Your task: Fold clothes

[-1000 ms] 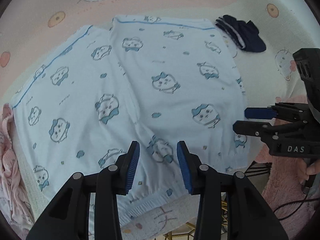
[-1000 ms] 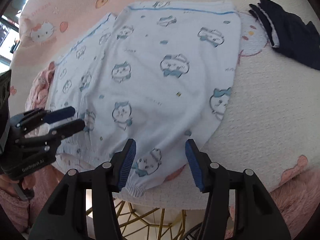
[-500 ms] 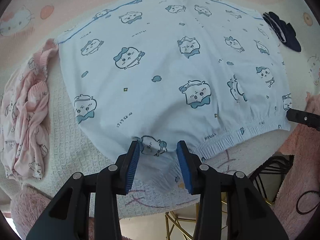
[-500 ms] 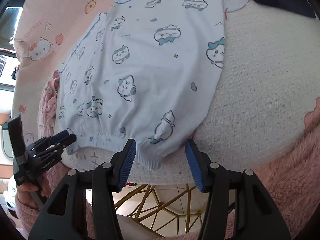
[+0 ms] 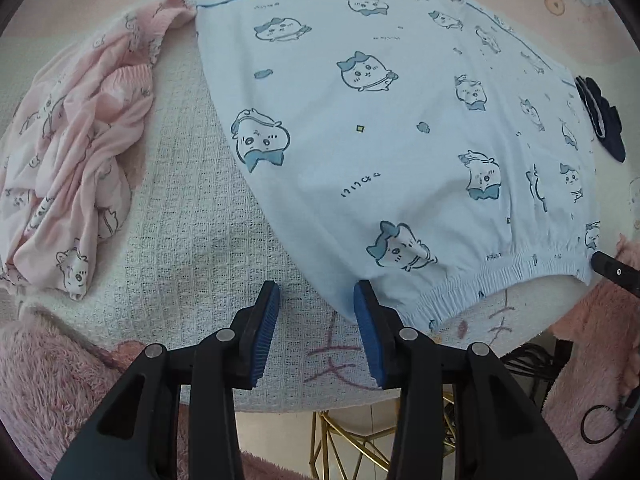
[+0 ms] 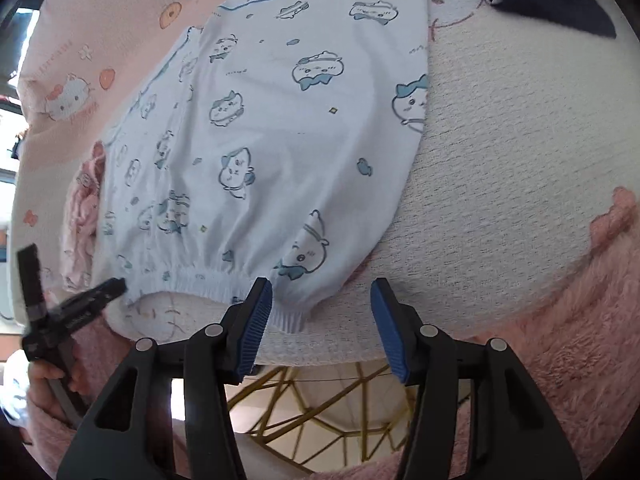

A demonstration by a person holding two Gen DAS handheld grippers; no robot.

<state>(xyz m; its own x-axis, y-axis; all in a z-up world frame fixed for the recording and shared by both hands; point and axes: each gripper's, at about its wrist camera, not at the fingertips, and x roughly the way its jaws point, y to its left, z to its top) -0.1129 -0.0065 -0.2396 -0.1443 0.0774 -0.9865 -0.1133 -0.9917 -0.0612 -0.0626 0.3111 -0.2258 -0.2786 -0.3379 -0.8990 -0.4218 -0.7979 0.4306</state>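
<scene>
A home: cartoon-cat blanket (image 5: pixel 192 208) over a table, pink fluffy rug (image 6: pixel 560 320), and loose clothes lying about.

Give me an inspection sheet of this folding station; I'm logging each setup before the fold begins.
Surface: white textured cover with pink cartoon prints, fluffy pink edging at the near side.
Job's things: light blue printed shorts spread flat, elastic waistband at the near edge.
Clutter: crumpled pink garment left of the shorts; dark navy item beyond their far right corner.
Grippers: left gripper open at the waistband's left corner; right gripper open at its right corner; neither grips cloth.
Cables: black cable at lower right.
Surroundings: gold wire frame under the surface.
</scene>
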